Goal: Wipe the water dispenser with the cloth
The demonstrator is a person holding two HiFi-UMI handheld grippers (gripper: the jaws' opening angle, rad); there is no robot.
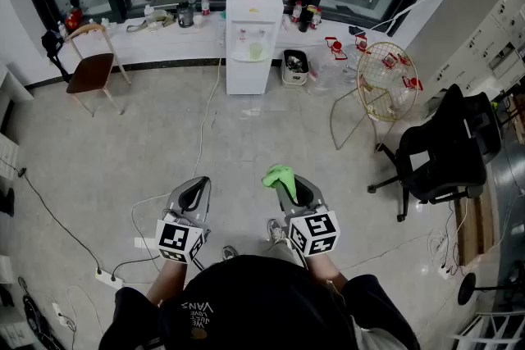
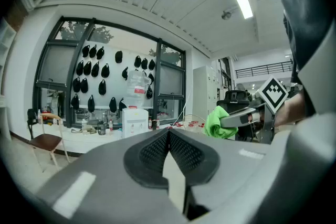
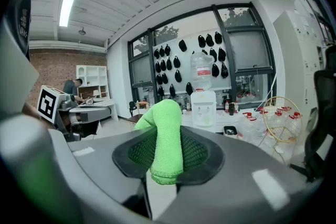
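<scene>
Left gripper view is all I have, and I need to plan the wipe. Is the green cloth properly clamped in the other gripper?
Observer: Yes. The right gripper has its jaws shut on the cloth, which is folded between the pads in its own view.
Operator: Anything on the floor ahead?
Observer: The head view shows a white cable trailing across the floor from beside the water dispenser towards the person.

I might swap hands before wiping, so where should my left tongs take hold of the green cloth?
Take the bunched free end of the cloth that sticks out past the tips of the right tongs, coming from the open left side. The rest is pinched between those jaws. The left tongs are shut, so open them first.
</scene>
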